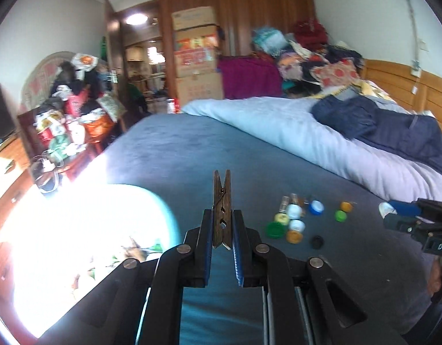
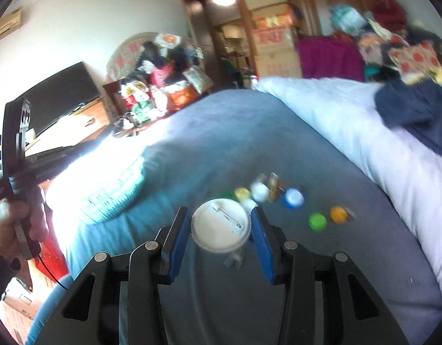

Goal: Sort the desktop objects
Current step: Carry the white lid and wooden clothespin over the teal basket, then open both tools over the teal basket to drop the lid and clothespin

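Blue-padded fingers of left gripper clamped narrow on wooden clothespin; pin upright, long axis running straight out along the fingers, free tip pointing away over the blue blanket.
Right gripper carrying round white pin badge, clasp side facing camera. Fingers fairly wide; right pad touching badge rim, left pad looks just apart from it, though motion blur makes contact hard to confirm. Judged as held, loosely.
Bottle caps clustered on blanket ahead and to the right of left gripper, ahead of right gripper, just beyond the badge: white, blue, green, orange, yellow, one black. More clothespins at far edge of the cluster, blurred.
Teal woven basket to the left of right gripper, washed out by glare; contents unreadable.
Judgement: both items lifted and awaiting placement. Basket lies on left arm's side, so clothespin likely goes first; badge needs a leftward crossing.
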The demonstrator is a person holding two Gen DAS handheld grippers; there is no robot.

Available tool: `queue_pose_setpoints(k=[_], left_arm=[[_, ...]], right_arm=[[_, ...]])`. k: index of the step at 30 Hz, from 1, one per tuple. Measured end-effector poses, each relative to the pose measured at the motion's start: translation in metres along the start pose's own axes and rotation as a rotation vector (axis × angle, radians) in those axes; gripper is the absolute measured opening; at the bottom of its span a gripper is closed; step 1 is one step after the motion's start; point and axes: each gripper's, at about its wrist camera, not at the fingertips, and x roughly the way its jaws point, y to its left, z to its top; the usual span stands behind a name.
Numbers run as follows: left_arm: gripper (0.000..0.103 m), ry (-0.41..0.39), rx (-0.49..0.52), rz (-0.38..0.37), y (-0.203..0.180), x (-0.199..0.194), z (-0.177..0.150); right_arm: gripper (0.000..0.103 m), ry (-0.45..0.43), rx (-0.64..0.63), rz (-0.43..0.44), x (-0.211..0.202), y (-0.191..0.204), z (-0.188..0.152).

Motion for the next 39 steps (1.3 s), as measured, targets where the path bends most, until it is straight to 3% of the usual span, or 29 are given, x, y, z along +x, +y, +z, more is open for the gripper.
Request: queue_pose_setpoints(k=[14, 28, 39], left_arm=[[0.013, -0.014, -0.141, 0.183, 0.117, -0.027, -0.001], [0.013, 0.051, -0.214, 0.261, 0.21, -0.024, -0.018], [0.013, 0.181, -0.207, 0.246, 0.281, -0.001, 0.011]], right_arm=[[0.042, -0.015, -0.183, 0.14, 0.052, 0.123, 0.088], [0.042, 0.03, -0.305, 0.272, 0.12, 0.243, 0.165], [0.042, 0.154, -0.259, 0.32, 0.172, 0.273, 0.195]])
